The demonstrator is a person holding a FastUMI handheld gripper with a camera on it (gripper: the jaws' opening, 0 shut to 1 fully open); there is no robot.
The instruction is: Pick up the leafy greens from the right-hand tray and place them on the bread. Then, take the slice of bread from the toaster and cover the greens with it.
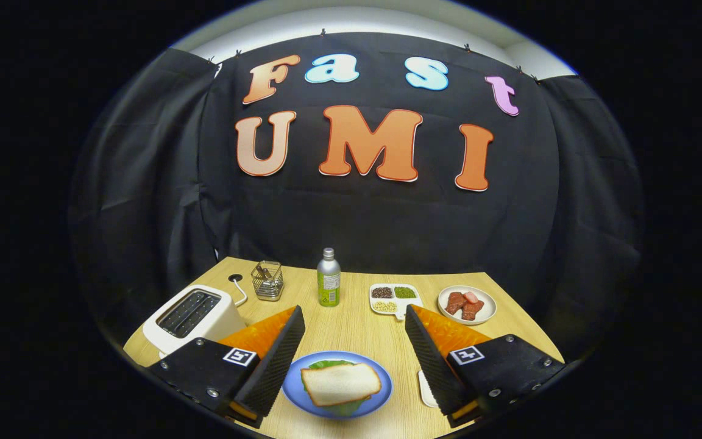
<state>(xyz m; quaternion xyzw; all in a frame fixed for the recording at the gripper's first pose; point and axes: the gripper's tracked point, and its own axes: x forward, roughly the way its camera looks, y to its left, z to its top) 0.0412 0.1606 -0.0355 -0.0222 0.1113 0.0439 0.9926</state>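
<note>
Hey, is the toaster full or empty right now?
Empty: the white toaster's dark slots hold no bread. A white bread slice covers the greens between the open tongs.

white bread (340, 383), blue plate (381, 375)

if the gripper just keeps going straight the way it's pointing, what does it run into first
Probably the silver metal bottle with a green label, standing upright on the wooden table beyond the wide-open gripper. The blue plate with its white bread slice lies lower, between the fingers, likely passed over. Depth is uncertain.
</note>
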